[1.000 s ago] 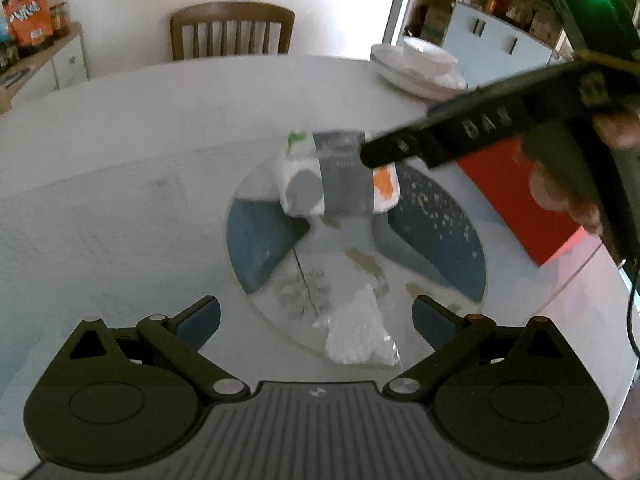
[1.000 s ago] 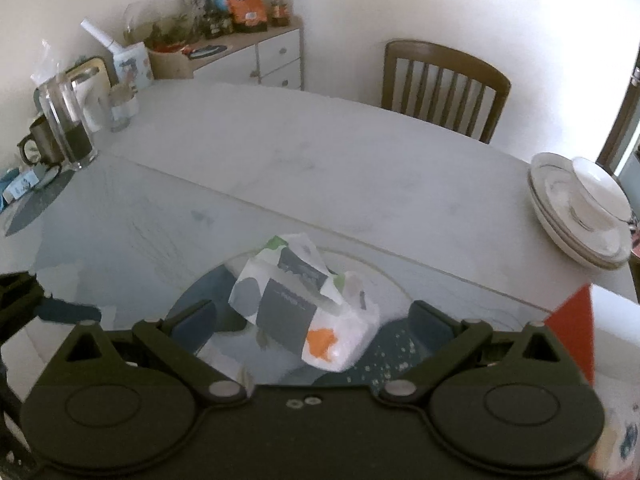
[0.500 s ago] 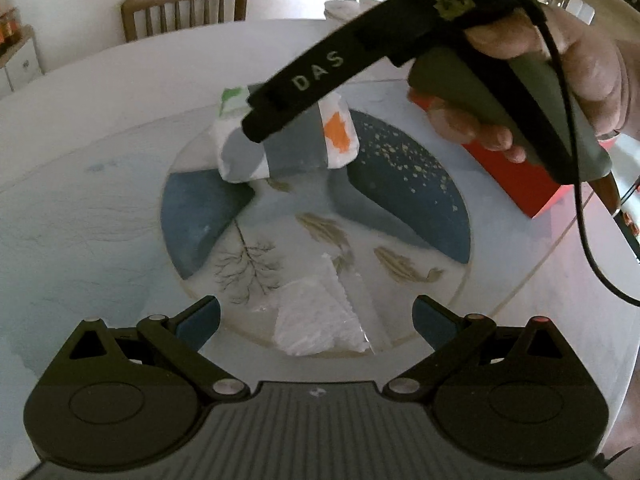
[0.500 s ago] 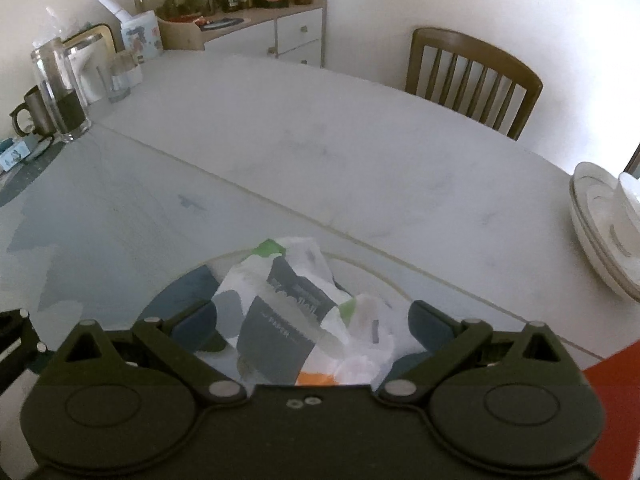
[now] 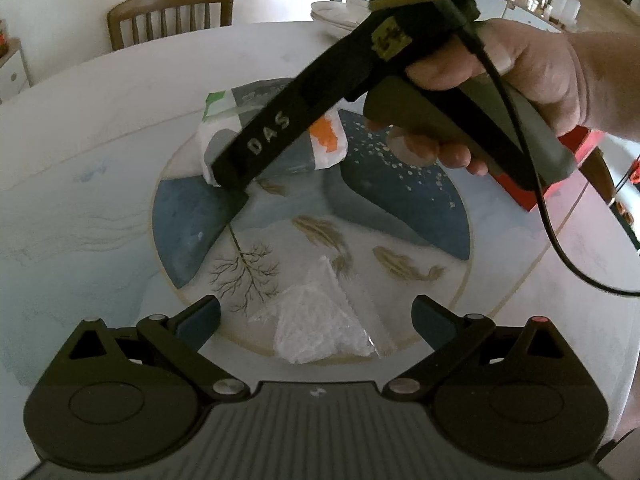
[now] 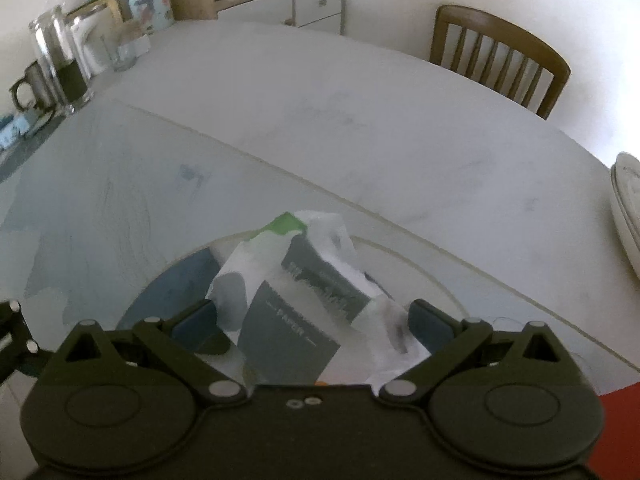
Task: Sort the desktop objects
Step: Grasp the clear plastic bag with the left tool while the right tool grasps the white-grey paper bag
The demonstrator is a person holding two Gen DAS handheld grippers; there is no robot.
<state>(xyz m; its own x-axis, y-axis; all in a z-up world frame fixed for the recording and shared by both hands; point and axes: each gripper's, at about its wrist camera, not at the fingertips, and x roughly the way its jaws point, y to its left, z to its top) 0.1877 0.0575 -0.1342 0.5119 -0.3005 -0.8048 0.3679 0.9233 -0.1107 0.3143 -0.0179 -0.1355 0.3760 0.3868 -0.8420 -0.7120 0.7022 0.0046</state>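
A crumpled white paper pack (image 6: 304, 300) with grey, green and orange patches lies on the far part of a round painted disc (image 5: 400, 208) in the table. My right gripper (image 6: 312, 320) is open, with its fingers on either side of the pack. In the left wrist view the right gripper's black body covers the middle of the pack (image 5: 324, 140). A crumpled clear plastic bag (image 5: 316, 320) lies on the near edge of the disc, between the open fingers of my left gripper (image 5: 316, 312).
A red box (image 5: 560, 172) stands right of the disc. Stacked white plates (image 6: 628, 208) sit at the far right. A glass jug (image 6: 60, 68), kettle and cups stand at the far left. Wooden chair (image 6: 500, 56) beyond the table.
My right gripper has moved forward and down over the paper pack, so the pack now sits between its fingers. My left gripper has drawn closer to the plastic bag.
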